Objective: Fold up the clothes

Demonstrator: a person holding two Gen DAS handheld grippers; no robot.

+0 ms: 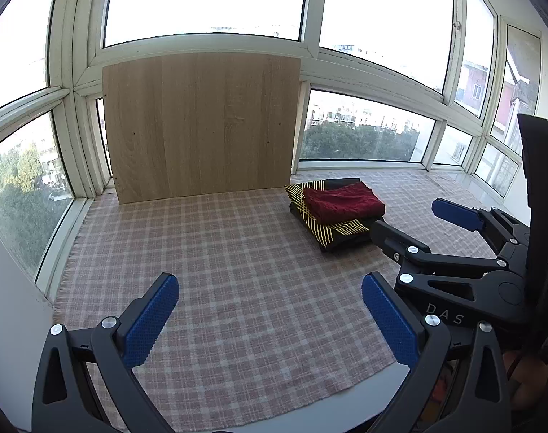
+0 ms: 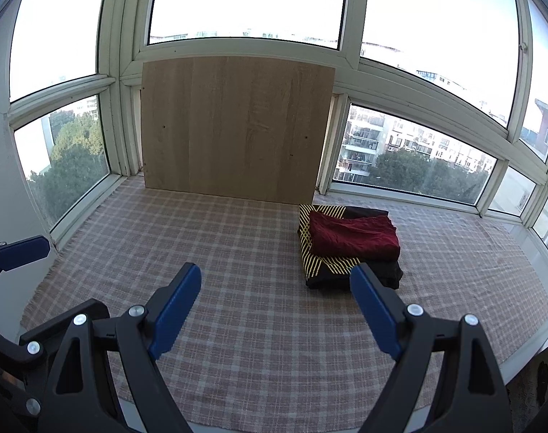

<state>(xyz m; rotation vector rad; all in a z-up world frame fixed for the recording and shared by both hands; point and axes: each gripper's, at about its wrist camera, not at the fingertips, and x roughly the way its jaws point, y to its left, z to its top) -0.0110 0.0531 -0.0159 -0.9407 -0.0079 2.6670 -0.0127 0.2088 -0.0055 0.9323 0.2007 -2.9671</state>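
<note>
We hold our left tool [image 1: 270,321] and right tool [image 2: 275,312] wide open, with nothing in them. 2 folded clothes, the dark red top [image 2: 355,240] on the black and gold top [image 2: 311,263], sit stacked at the back right of the checked cloth [image 2: 237,252] on the bench. We think this fold is done. Next we need another piece to fold, but we see none here.

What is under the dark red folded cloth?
The dark red folded cloth lies on a folded black garment with yellow stripes. Whatever is beneath that, besides the checked tablecloth, is hidden.
</note>
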